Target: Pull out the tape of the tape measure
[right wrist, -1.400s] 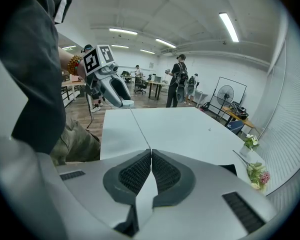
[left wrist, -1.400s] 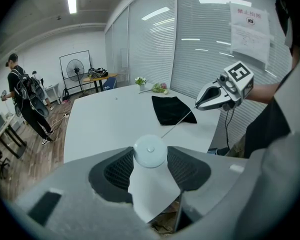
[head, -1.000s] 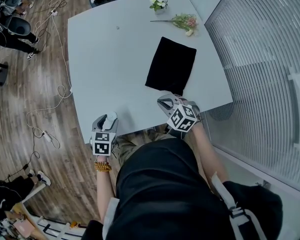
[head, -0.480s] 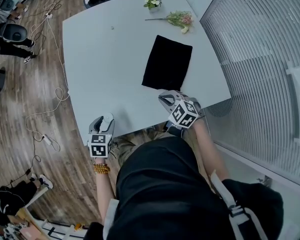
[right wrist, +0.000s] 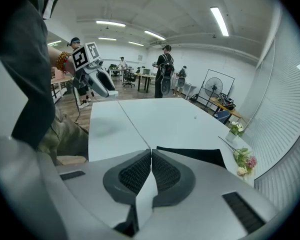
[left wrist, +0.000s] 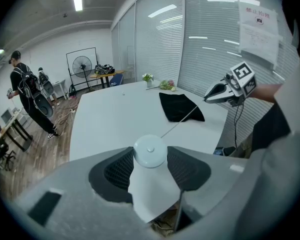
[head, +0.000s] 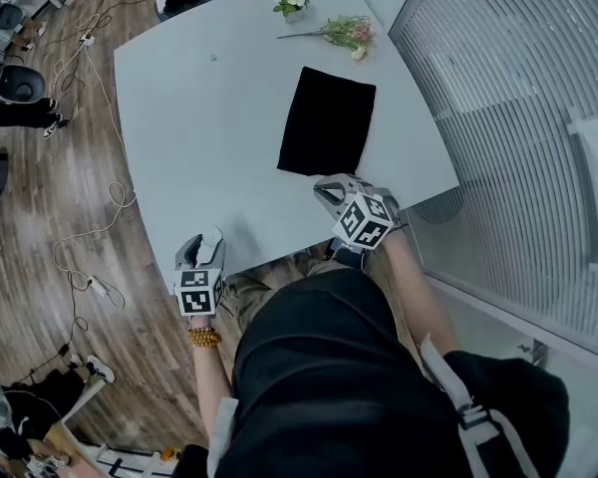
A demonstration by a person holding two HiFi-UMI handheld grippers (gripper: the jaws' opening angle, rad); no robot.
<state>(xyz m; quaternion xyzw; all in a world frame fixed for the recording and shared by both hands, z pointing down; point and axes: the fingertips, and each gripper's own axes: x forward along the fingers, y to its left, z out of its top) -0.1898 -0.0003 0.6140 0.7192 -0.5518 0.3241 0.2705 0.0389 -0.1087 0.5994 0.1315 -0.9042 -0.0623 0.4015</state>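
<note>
Now the left gripper (head: 205, 240) clenches the round white tape measure (left wrist: 150, 152) between its fingers. The right gripper (right wrist: 151, 156) has its fingers pinched on the thin tape (left wrist: 183, 121), drawn straight between them. The 2 grippers stand slightly wider apart than 1 second ago, with the right fingertips near the black cloth (head: 327, 120).

Cloth (head: 327, 120) on table (head: 209, 147), flowers (head: 344, 33) behind; tape measure (left wrist: 150, 154) left, its tape (left wrist: 182, 120) running right.
</note>
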